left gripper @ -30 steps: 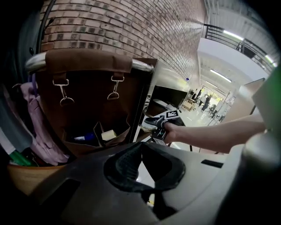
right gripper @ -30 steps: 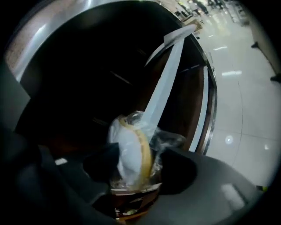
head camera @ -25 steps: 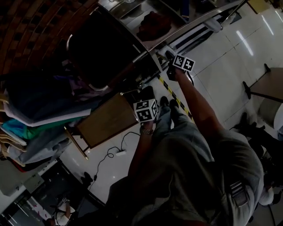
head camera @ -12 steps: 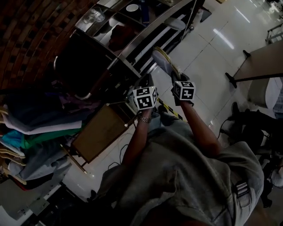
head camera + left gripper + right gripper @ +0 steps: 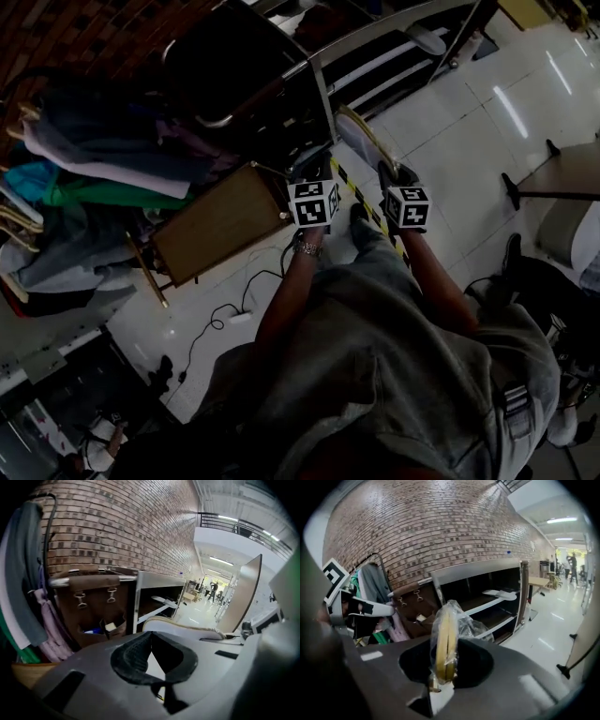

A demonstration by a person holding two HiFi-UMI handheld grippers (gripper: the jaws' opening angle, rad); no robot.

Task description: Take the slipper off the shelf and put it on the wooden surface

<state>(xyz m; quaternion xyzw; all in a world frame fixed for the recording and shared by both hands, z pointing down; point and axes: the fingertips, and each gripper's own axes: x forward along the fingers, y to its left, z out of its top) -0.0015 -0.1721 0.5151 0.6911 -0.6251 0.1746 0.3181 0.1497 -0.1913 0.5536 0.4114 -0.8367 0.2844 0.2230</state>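
My right gripper [image 5: 388, 174] is shut on a pale slipper [image 5: 360, 140] wrapped in clear plastic, holding it by its yellow-edged sole [image 5: 446, 639] out in front of the metal shelf [image 5: 394, 52]. The slipper stands on edge between the jaws of the right gripper [image 5: 445, 667]. My left gripper [image 5: 314, 169] hangs just left of it, jaws together with nothing in them [image 5: 150, 634]. In the left gripper view the slipper [image 5: 187, 629] shows just beyond the jaws. The wooden surface [image 5: 217, 227] lies below and left of both grippers.
A rack of hanging clothes [image 5: 89, 164] crowds the left side. A brown bag [image 5: 93, 604] hangs beside the shelf. Another white slipper [image 5: 501, 593] rests on a shelf board. Yellow-black tape [image 5: 352, 190] and a cable [image 5: 220, 319] run across the white floor.
The right gripper has drawn the slipper away from the shelf and down beside the left gripper. The left gripper has risen to sit level with it.
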